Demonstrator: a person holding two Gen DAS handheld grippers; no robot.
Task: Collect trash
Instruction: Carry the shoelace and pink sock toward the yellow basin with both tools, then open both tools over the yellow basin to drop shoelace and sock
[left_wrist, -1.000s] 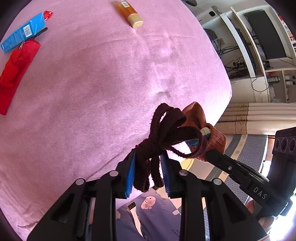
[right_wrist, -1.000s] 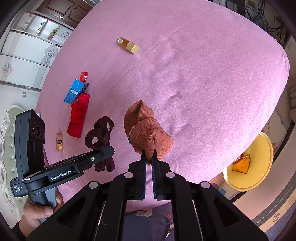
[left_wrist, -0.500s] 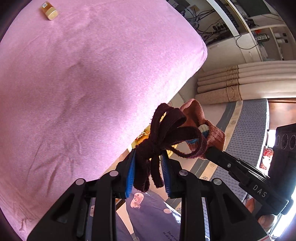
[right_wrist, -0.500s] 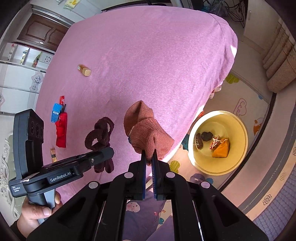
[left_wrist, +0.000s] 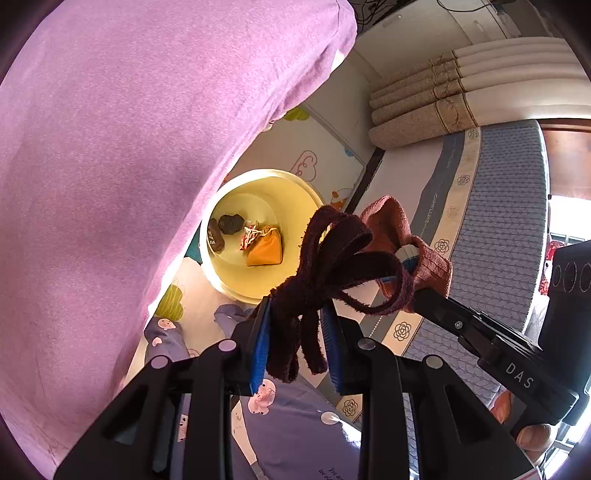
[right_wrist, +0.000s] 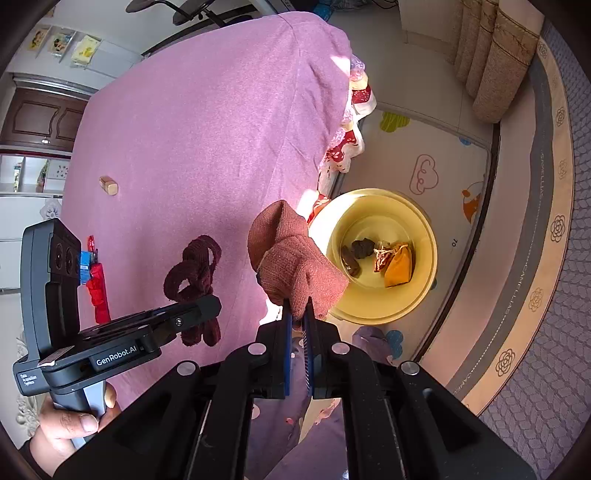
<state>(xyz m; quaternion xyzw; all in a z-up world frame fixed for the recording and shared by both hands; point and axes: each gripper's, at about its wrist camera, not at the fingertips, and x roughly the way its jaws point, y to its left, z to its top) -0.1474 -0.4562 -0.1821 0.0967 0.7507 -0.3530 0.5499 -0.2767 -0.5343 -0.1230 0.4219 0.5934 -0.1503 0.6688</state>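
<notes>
Maroon strap bundle (left_wrist: 332, 266); rust-brown knit sock (right_wrist: 295, 262); yellow basin (right_wrist: 424, 236); pink bedspread (left_wrist: 110, 147)

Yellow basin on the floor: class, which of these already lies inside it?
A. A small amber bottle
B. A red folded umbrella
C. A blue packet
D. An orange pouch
D. The right wrist view shows an orange pouch lying on the bottom of the yellow basin, next to a few dark scraps.
</notes>
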